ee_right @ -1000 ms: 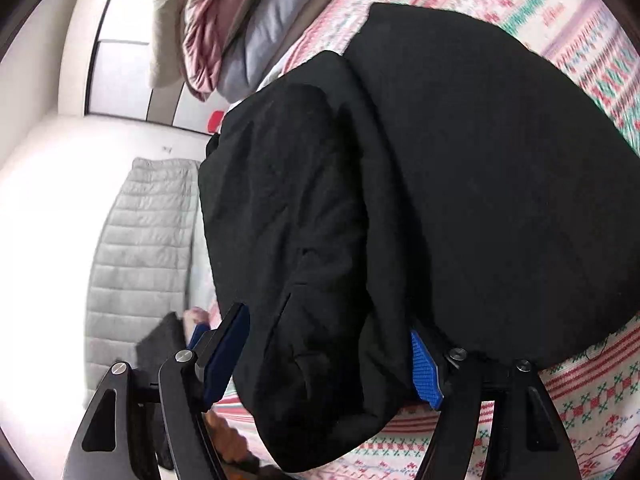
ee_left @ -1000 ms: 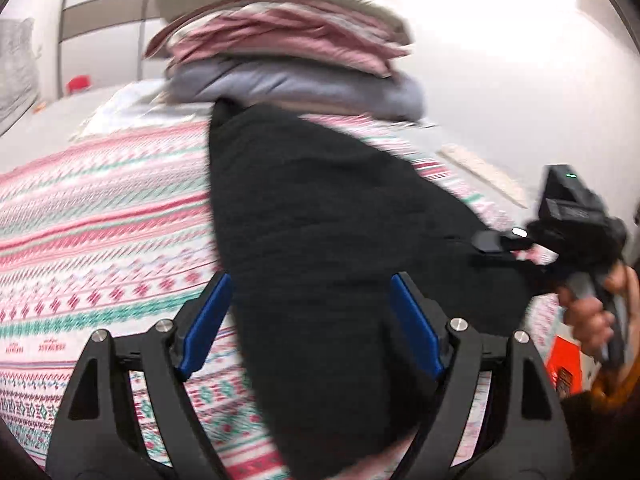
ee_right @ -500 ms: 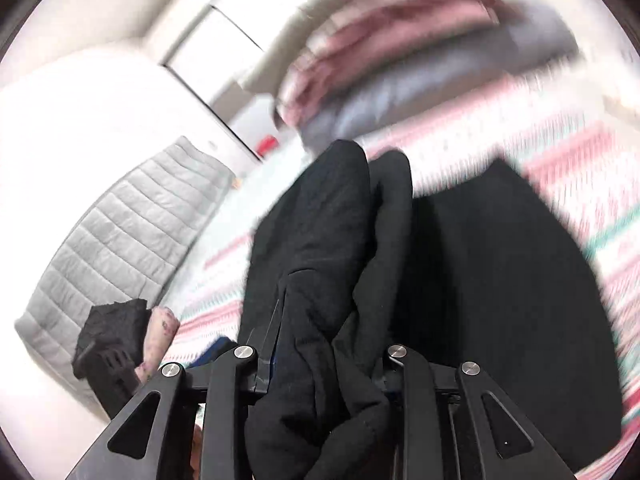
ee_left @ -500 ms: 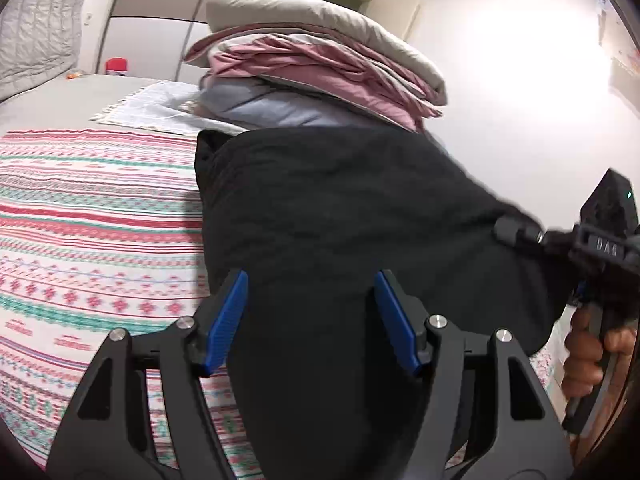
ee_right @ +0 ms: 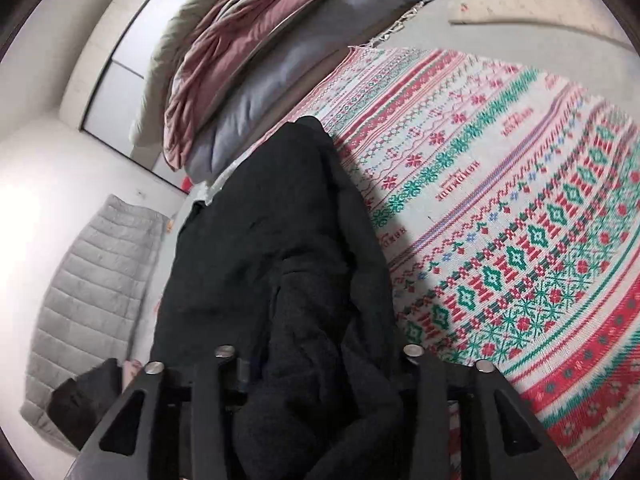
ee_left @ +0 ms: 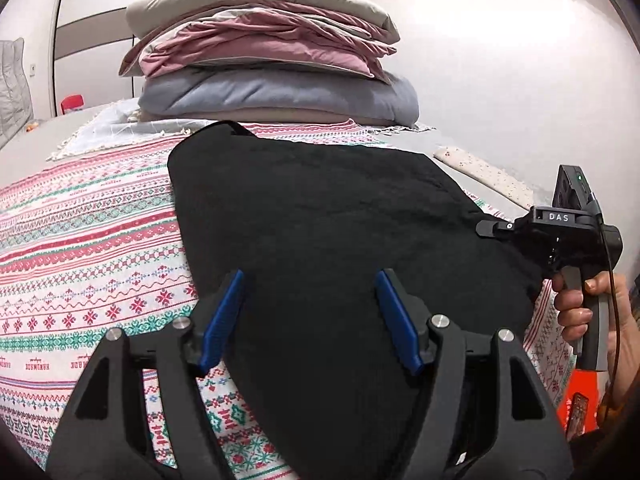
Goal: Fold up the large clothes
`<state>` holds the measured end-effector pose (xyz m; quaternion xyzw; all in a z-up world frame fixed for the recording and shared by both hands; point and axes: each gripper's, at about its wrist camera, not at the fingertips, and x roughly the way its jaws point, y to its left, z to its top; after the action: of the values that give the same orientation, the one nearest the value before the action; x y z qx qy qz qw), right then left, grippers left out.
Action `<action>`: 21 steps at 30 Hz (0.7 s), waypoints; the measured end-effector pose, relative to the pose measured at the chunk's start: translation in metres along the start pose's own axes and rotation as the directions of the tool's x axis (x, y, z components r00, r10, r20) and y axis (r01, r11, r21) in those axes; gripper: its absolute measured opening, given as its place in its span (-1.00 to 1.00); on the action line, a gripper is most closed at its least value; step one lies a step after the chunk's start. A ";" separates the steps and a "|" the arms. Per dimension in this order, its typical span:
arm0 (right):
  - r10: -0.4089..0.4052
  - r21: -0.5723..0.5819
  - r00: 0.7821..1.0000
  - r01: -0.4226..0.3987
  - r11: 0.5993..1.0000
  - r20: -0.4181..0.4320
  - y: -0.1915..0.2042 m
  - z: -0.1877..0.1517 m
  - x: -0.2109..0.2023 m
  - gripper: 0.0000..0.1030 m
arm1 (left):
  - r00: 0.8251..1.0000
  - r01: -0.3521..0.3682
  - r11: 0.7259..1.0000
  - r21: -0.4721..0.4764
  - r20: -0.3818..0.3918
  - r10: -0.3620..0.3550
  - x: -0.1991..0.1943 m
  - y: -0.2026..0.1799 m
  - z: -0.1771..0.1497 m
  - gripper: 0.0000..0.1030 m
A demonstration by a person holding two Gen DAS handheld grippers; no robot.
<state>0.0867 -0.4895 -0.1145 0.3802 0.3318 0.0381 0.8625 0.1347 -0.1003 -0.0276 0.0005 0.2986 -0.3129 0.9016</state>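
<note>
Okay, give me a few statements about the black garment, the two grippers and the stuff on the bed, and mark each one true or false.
1. The left gripper is open, its blue pads apart over the black garment. True.
2. The right gripper is open and holds nothing. False: it is shut on a bunch of the black garment.
3. The folded bedding stack sits at the far end of the bed. True.
4. The patterned blanket under the garment is plain blue. False: it is white with red and green bands.
5. A beige layer tops the stack. True.

"DAS" on right tongs (ee_left: 492, 229); "HANDMADE" on bedspread (ee_left: 80, 240).
</note>
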 end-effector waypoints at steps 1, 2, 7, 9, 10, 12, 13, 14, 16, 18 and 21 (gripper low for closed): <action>0.022 0.010 1.000 -0.022 1.000 -0.005 -0.003 0.001 -0.002 -0.04 | 1.000 0.004 1.000 -0.010 -0.004 -0.004 -0.002 0.002 0.001 0.34; 0.028 0.017 1.000 -0.028 0.999 -0.012 -0.004 0.003 -0.005 0.03 | 1.000 0.009 1.000 -0.023 -0.008 -0.009 -0.004 0.005 0.002 0.34; -0.037 -0.033 0.999 0.039 0.999 0.037 0.011 0.003 -0.053 0.08 | 0.999 0.050 0.998 -0.027 0.013 -0.049 -0.022 0.004 0.008 0.33; -0.061 -0.074 0.996 0.066 0.995 0.068 0.021 -0.004 -0.072 0.09 | 0.999 0.046 0.999 0.018 -0.011 -0.045 -0.020 -0.003 0.008 0.33; -0.059 -0.086 0.996 0.064 0.994 0.069 0.024 -0.009 -0.076 0.09 | 0.998 0.051 0.998 0.028 -0.030 -0.050 -0.017 -0.006 0.007 0.33; -0.059 -0.049 0.998 0.060 0.997 0.023 0.019 -0.014 -0.073 0.14 | 0.998 0.046 0.998 0.034 -0.034 -0.045 -0.016 -0.009 0.003 0.33; -0.060 -0.021 0.998 0.059 0.998 -0.003 0.015 -0.017 -0.069 0.14 | 0.999 0.043 0.998 0.040 -0.023 -0.042 -0.017 -0.011 0.003 0.33; -0.033 0.011 0.999 0.033 0.999 -0.022 0.011 -0.017 -0.065 0.16 | 0.999 0.051 0.998 0.040 -0.017 -0.051 -0.019 -0.012 0.004 0.33; 0.039 0.048 0.999 -0.038 0.998 -0.021 0.012 -0.020 -0.062 -0.17 | 0.997 0.075 0.996 0.044 0.015 -0.076 -0.026 -0.015 0.009 0.33; 0.161 0.061 0.987 -0.160 0.985 -0.004 0.019 -0.022 -0.071 -0.38 | 0.996 0.082 0.993 0.086 0.032 -0.085 -0.029 -0.023 0.015 0.33; 0.231 0.130 0.973 -0.226 0.965 -0.027 0.013 -0.031 -0.074 -0.40 | 0.997 0.072 0.986 0.152 -0.034 -0.068 -0.019 -0.034 0.011 0.33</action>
<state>0.0126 -0.4839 -0.0804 0.4687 0.3055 0.1242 0.8195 0.1091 -0.1190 -0.0021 0.0636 0.2866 -0.3662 0.8830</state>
